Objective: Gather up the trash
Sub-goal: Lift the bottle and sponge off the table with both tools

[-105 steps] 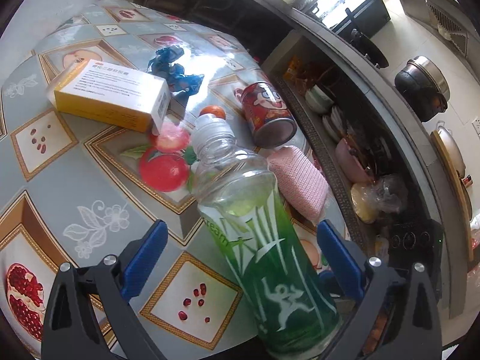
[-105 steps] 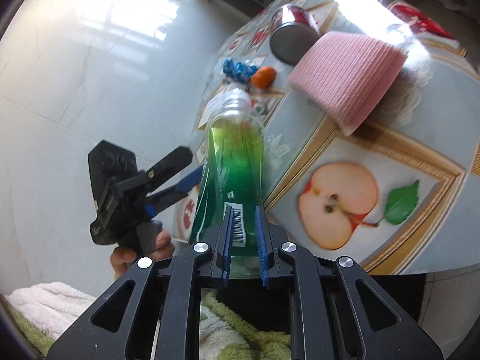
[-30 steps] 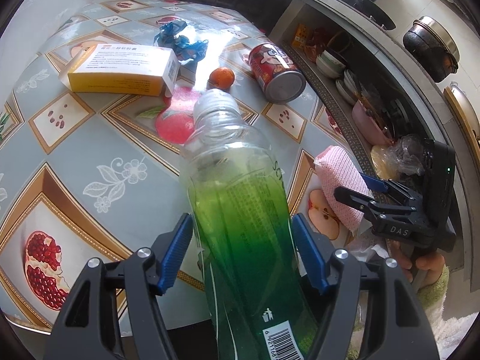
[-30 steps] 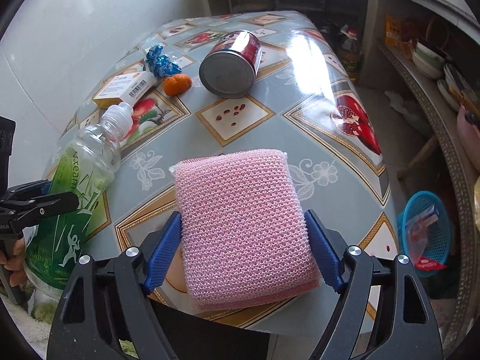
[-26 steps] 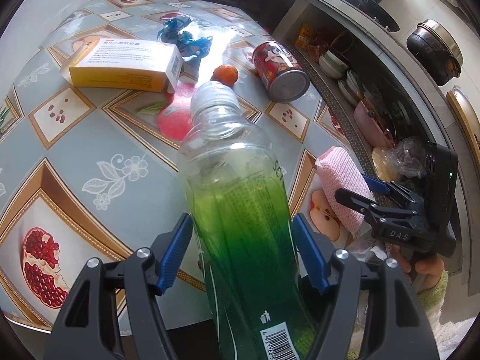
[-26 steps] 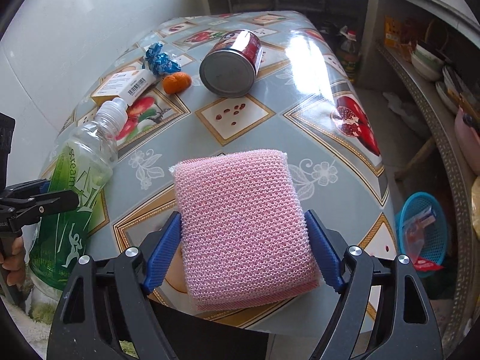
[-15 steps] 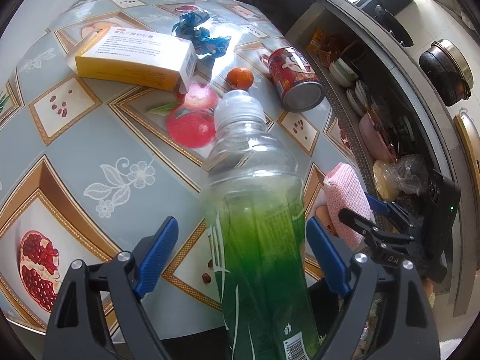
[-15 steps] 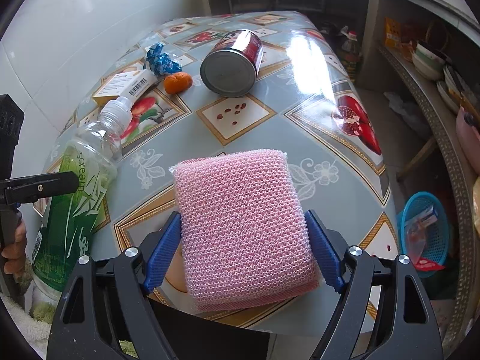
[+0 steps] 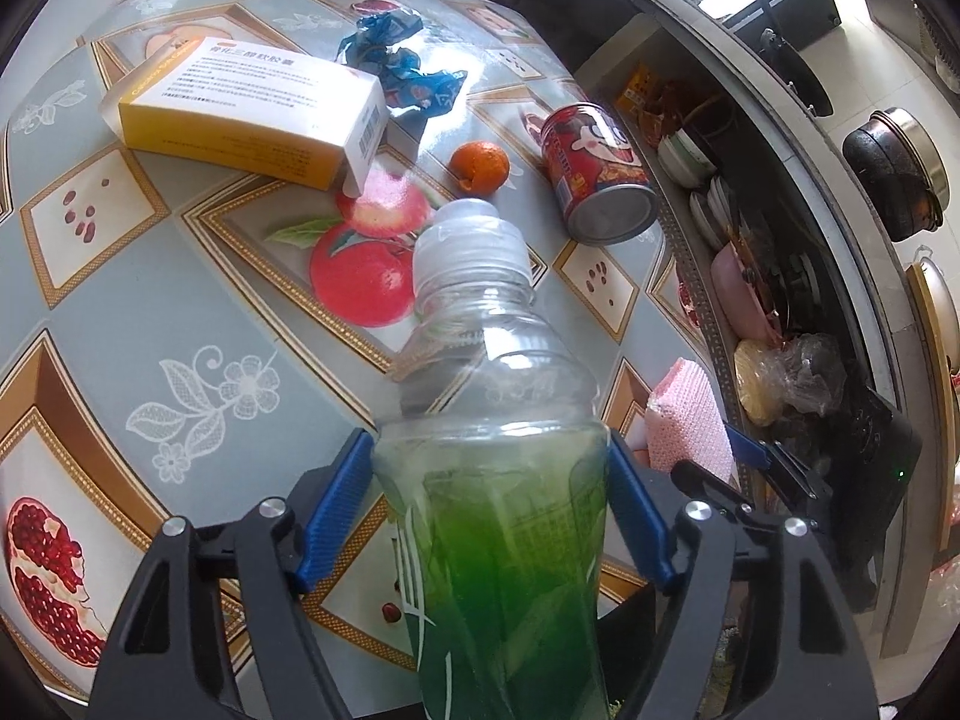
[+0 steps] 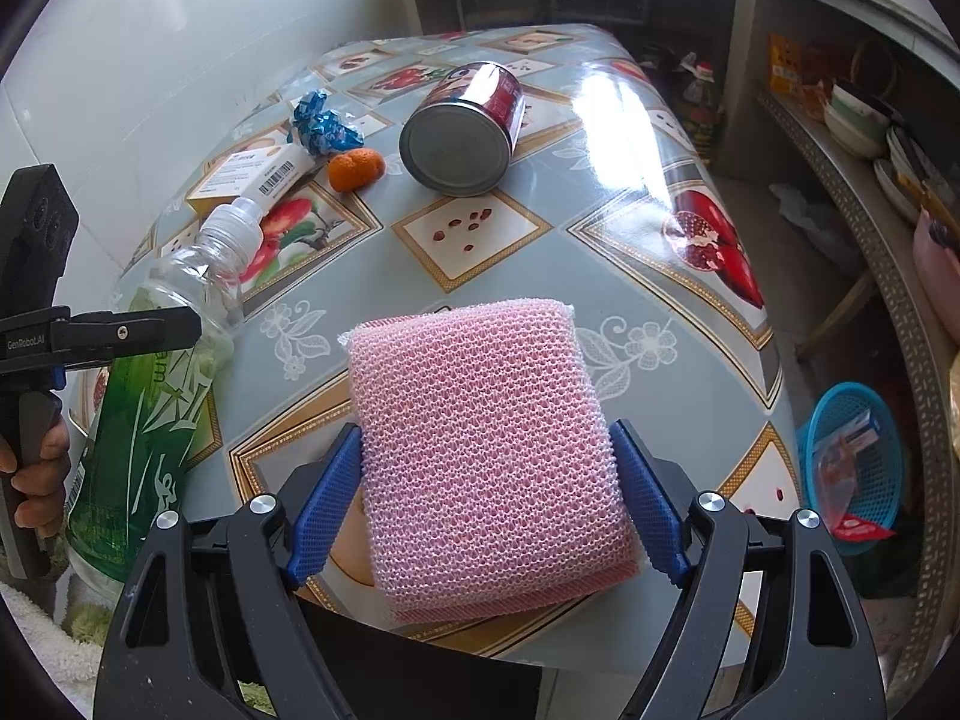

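Note:
My left gripper (image 9: 489, 510) is shut on a clear plastic bottle (image 9: 498, 480) with a green label and white cap, held over the table's near edge; the bottle also shows in the right wrist view (image 10: 156, 372). My right gripper (image 10: 486, 504) is shut on a pink mesh sponge (image 10: 486, 450), which also shows in the left wrist view (image 9: 687, 420). On the table lie a red can (image 10: 462, 126) on its side, a yellow-and-white box (image 9: 252, 108), a small orange (image 9: 480, 165) and a crumpled blue wrapper (image 9: 396, 66).
The table (image 10: 630, 192) wears a glossy fruit-print cloth. A blue basket (image 10: 852, 462) holding wrappers sits on the floor at the right. Shelves with bowls (image 9: 690, 150) run along the right side. A white tiled wall (image 10: 120, 60) is on the left.
My left gripper opened half a second ago and has closed again on the bottle, higher up near its shoulder. My right gripper stays shut on the sponge, unmoved.

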### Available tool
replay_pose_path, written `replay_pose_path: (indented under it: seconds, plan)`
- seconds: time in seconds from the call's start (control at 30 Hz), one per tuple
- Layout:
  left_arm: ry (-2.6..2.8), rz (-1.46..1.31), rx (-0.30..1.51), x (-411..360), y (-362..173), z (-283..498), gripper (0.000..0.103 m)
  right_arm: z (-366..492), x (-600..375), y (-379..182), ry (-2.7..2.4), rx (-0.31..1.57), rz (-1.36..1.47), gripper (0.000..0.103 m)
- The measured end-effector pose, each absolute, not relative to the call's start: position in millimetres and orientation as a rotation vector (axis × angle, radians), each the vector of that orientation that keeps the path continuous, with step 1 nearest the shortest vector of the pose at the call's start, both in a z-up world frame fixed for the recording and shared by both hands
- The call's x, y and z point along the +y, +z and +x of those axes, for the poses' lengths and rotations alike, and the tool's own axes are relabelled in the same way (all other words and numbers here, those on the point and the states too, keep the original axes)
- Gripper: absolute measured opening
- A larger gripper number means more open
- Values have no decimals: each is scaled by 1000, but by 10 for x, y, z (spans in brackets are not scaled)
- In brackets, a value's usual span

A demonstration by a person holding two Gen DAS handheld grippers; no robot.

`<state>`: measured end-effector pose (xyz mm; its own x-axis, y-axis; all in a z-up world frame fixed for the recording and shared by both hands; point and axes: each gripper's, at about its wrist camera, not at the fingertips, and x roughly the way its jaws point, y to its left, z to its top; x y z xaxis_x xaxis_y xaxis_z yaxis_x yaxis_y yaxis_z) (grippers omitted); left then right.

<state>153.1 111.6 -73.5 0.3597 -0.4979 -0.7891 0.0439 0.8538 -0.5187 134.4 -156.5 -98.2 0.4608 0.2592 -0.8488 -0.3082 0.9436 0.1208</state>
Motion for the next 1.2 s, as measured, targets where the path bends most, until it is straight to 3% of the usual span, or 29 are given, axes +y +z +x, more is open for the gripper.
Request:
replay_pose_path:
  seconds: [1.2]
  plan:
    - [-460, -419, 905, 1140, -237, 1124, 70, 1257, -1495, -1007, 321, 1054, -112, 80]
